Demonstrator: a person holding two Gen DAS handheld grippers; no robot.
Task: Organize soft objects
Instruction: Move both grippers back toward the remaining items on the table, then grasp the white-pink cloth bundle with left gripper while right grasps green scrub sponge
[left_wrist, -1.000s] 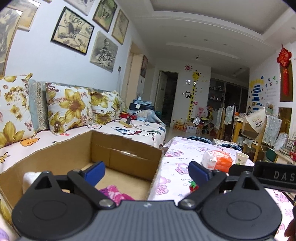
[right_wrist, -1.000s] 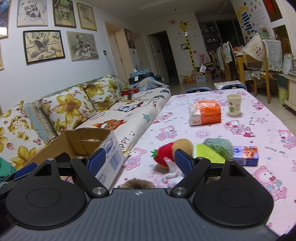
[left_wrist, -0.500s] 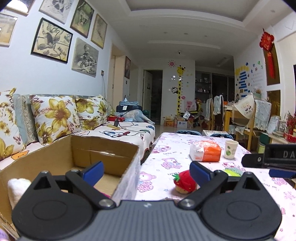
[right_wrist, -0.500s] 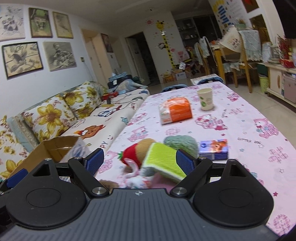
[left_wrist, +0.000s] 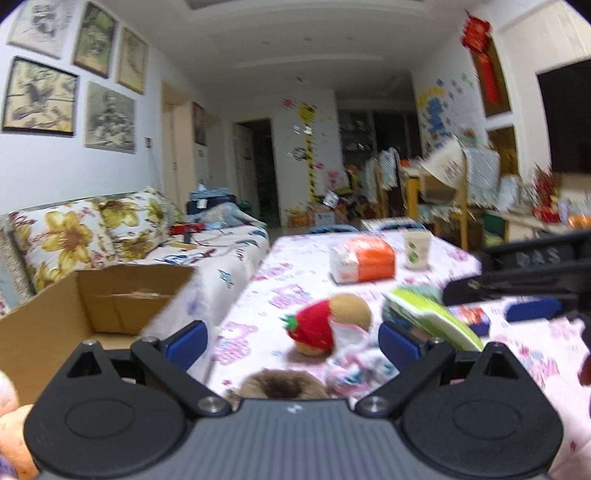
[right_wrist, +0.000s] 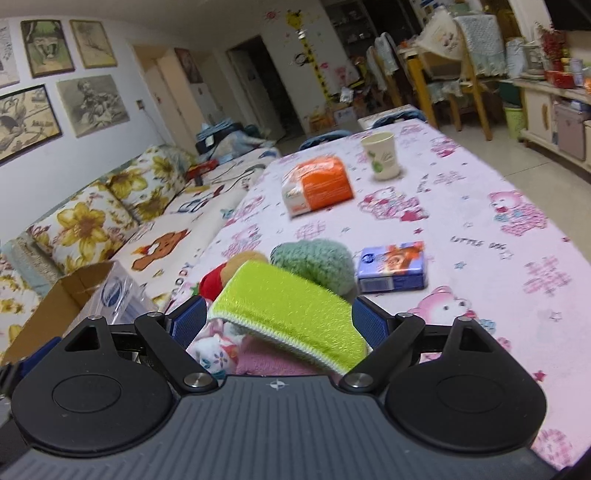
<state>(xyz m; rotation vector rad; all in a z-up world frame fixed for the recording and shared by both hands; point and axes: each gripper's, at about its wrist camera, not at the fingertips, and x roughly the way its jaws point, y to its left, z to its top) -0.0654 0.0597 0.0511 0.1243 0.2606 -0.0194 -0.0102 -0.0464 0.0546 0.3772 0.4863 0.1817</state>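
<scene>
My right gripper (right_wrist: 279, 323) is low over the table (right_wrist: 480, 229), tilted slightly down, jaws spread wide on either side of the green sponge pad (right_wrist: 288, 310); I can't tell whether the pads touch it. The pad leans on the pile of soft toys, with the teal knitted piece (right_wrist: 317, 260) just behind it. My left gripper (left_wrist: 291, 341) is level at the table's near edge, jaws wide and empty, facing the strawberry plush (left_wrist: 314, 326). The cardboard box (left_wrist: 55, 325) sits to its left, beside the sofa (left_wrist: 207, 258)
</scene>
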